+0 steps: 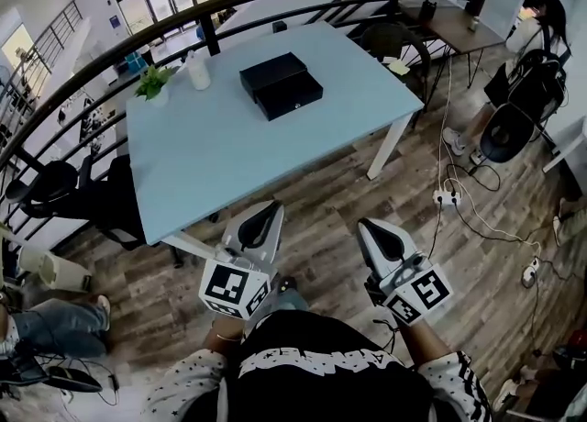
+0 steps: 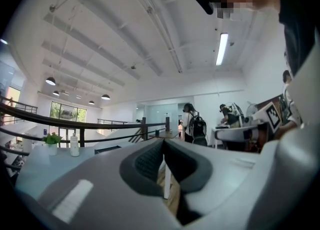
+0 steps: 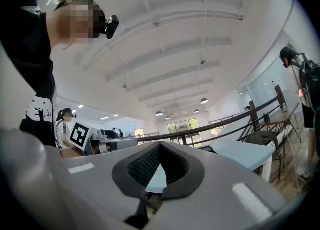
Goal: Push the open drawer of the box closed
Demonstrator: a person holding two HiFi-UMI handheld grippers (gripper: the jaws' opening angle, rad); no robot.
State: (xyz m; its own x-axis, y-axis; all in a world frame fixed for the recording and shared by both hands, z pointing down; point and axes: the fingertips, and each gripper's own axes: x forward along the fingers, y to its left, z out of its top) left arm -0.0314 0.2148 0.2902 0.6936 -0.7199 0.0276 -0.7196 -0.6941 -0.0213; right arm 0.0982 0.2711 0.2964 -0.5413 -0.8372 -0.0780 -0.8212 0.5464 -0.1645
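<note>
A black box (image 1: 275,75) lies at the far middle of the light blue table (image 1: 229,159), with its drawer (image 1: 292,99) slid out a little toward the near right. Both grippers hang off the table's near edge, close to my body and far from the box. In the head view, my left gripper (image 1: 272,206) points at the table edge; it is shut and holds nothing. To its right, my right gripper (image 1: 366,225) is also shut and empty. The left gripper view shows the closed tips of my left gripper (image 2: 163,142) and the box (image 2: 107,149) low beyond them. My right gripper (image 3: 160,145) faces the table (image 3: 240,154).
A small potted plant (image 1: 153,82) and a white bottle (image 1: 198,72) stand at the table's far left. A dark railing (image 1: 110,67) curves behind the table. A black chair (image 1: 110,200) stands at the left, and cables and power strips (image 1: 447,196) lie on the wooden floor at the right.
</note>
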